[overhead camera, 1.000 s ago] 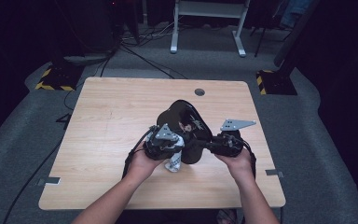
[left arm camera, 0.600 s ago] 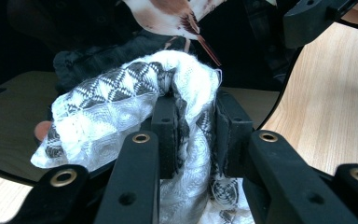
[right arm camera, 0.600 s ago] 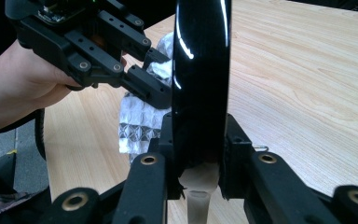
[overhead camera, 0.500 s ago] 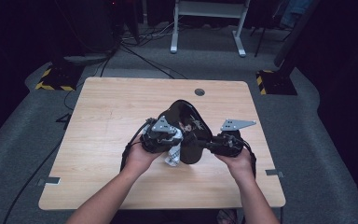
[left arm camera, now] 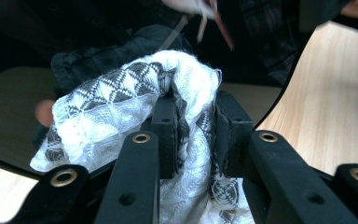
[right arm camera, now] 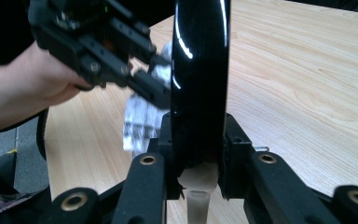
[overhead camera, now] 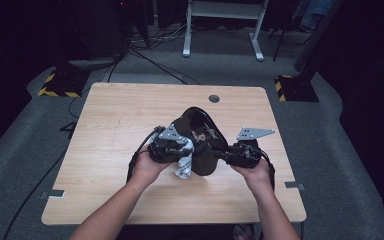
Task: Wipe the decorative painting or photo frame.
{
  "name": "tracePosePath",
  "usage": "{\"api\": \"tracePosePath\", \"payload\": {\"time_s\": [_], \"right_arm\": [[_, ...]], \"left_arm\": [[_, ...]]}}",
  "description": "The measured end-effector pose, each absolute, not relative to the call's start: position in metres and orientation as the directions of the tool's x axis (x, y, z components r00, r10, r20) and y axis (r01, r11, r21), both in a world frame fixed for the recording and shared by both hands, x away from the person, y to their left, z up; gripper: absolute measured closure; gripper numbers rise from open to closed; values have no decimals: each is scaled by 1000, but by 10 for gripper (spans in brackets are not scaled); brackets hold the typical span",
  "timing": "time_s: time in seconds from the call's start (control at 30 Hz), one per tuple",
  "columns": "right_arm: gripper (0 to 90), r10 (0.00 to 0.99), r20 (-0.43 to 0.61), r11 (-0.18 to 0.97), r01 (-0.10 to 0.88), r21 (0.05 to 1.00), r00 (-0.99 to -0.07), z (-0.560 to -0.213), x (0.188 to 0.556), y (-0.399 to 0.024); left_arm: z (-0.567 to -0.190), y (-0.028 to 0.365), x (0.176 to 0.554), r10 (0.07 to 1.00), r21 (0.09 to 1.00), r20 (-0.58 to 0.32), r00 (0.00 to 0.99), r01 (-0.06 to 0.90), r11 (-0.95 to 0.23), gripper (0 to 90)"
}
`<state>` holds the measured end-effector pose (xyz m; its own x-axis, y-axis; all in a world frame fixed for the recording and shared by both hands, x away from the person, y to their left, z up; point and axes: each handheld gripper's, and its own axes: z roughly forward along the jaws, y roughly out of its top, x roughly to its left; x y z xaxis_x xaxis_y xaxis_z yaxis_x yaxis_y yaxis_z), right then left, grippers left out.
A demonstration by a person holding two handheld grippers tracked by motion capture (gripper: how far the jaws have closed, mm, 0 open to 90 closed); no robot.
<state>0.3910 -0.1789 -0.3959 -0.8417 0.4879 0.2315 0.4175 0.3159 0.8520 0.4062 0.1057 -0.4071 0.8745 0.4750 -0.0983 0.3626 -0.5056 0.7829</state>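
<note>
A glossy black plate [overhead camera: 200,132] stands on edge above the wooden table [overhead camera: 110,115]. My right gripper [overhead camera: 221,155] is shut on its rim; in the right gripper view the plate [right arm camera: 200,70] rises edge-on between that gripper's [right arm camera: 198,135] pads. My left gripper [overhead camera: 186,156] is shut on a bunched white cloth with a black woven pattern [overhead camera: 184,168]. The left gripper view has the cloth [left arm camera: 121,93] wrapped over this gripper's [left arm camera: 193,116] jaws and pressed against the plate's shiny face [left arm camera: 270,56]. From the right gripper view, the left gripper [right arm camera: 156,93] and cloth [right arm camera: 140,121] touch the plate's left face.
A round dark grommet [overhead camera: 213,98] sits near the table's far edge. White desk legs [overhead camera: 220,25], cables and yellow-black striped floor blocks [overhead camera: 60,82] lie beyond the table. Bare wood [right arm camera: 307,93] spreads around both hands.
My left gripper has shifted the cloth slightly away from me along the plate's face. The right hand has held the plate still.
</note>
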Motion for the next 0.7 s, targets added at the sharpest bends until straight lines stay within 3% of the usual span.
{"api": "tracePosePath", "payload": {"time_s": [0.47, 0.7], "right_arm": [[753, 462, 223, 335, 402, 852, -858, -395, 388, -181], [754, 457, 221, 339, 398, 852, -862, -395, 389, -182]], "left_arm": [[-440, 115, 403, 446, 788, -164, 880, 388, -477, 732], [-424, 114, 403, 444, 798, -136, 886, 363, -481, 731]]}}
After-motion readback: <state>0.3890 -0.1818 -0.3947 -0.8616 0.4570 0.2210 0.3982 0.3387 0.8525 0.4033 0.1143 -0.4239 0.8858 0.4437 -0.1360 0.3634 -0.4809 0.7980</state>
